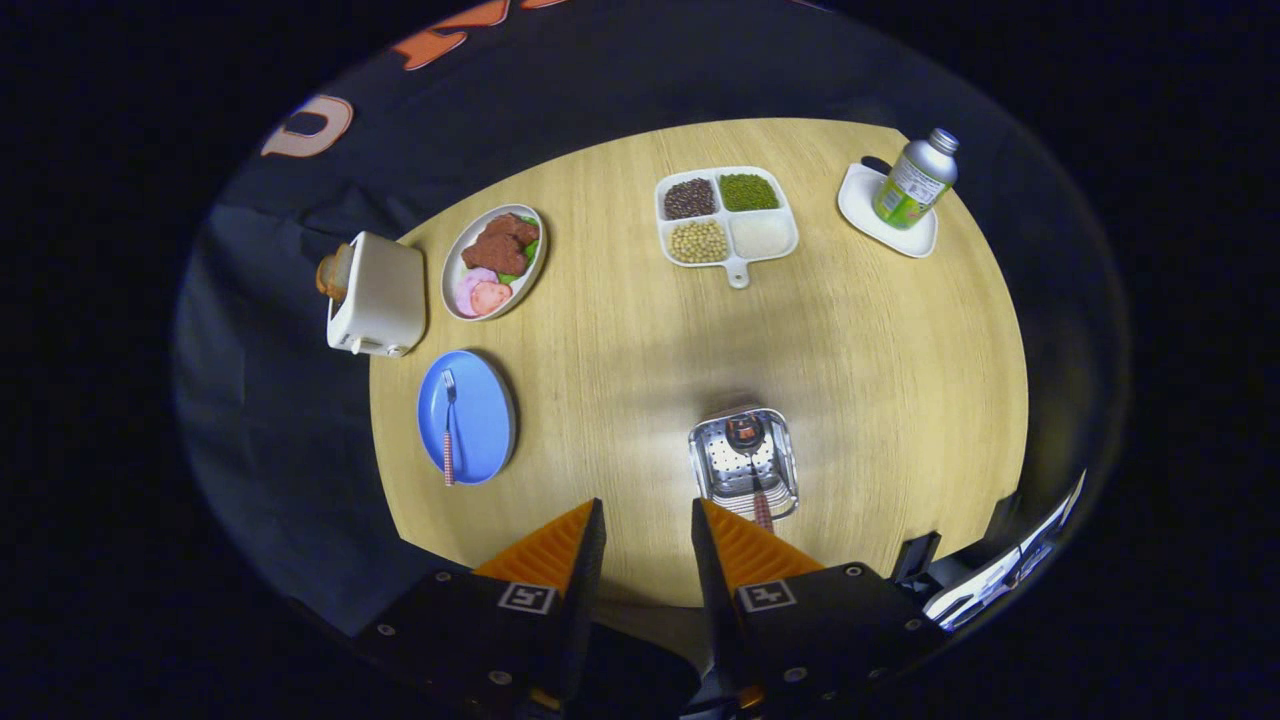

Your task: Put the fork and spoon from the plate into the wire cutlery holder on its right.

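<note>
Nearest, gripper (647, 530) high above the round pale wooden desk (880, 380), fingers apart with a clear gap between them, holding and touching nothing. Just ahead of the right finger, perforated shiny metal cutlery holder (742, 468), with the spoon (748, 440) already inside, dark bowl farthest from the gripper and patterned handle pointing back toward the fingertip. Well off to the left of the left finger, round blue plate (466, 417) carrying the fork with red-and-white checked handle (449, 428), long axis running roughly away from the gripper, tines at the far end, handle end nearest. Judged half done: fork left to fetch, calling for a swing leftward and down. Farther away, white toaster (375, 295), oval food plate (494, 261), four-part white tray (727, 216), green-labelled metal bottle (915, 180).
</note>
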Motion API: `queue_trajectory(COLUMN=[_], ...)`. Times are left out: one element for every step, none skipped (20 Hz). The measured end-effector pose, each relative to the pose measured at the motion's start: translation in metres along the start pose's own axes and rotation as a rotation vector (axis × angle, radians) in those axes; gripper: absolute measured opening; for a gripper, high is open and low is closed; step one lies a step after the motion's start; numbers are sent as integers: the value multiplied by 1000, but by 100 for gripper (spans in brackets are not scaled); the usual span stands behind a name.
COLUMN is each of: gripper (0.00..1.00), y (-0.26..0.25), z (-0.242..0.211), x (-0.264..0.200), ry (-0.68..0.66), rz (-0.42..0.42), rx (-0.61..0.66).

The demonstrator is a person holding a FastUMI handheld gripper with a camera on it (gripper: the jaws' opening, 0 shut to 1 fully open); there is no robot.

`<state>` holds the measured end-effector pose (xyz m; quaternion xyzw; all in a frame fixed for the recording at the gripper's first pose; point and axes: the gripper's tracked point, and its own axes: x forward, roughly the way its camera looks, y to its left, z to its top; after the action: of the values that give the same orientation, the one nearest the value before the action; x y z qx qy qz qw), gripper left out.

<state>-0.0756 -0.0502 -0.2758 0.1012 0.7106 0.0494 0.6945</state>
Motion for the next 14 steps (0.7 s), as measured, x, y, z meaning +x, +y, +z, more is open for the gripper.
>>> queue_trajectory(gripper=[61, 66, 71, 73, 76, 78, 81, 82, 82, 82, 82, 82, 82, 82], y=[10, 20, 29, 38, 48, 58, 67, 77, 89, 99, 110, 121, 131, 140], z=[0, 1, 1, 0, -3, -5, -6, -8, -11, -13, -15, -18, -20, -20], x=[0, 2, 4, 7, 9, 13, 18, 23, 29, 34, 40, 46, 51, 57], ry=[-10, -20, -28, -29, -24, -20, -14, -5, 6, 15, 23, 34, 43, 50], rz=[4, 5, 9, 13, 18, 17, 16, 18, 19, 20, 20, 21, 19, 13], rx=[-9, -16, -25, -30, -37, -44, -53, -60, -66, -74, -82, -91, -99, -105])
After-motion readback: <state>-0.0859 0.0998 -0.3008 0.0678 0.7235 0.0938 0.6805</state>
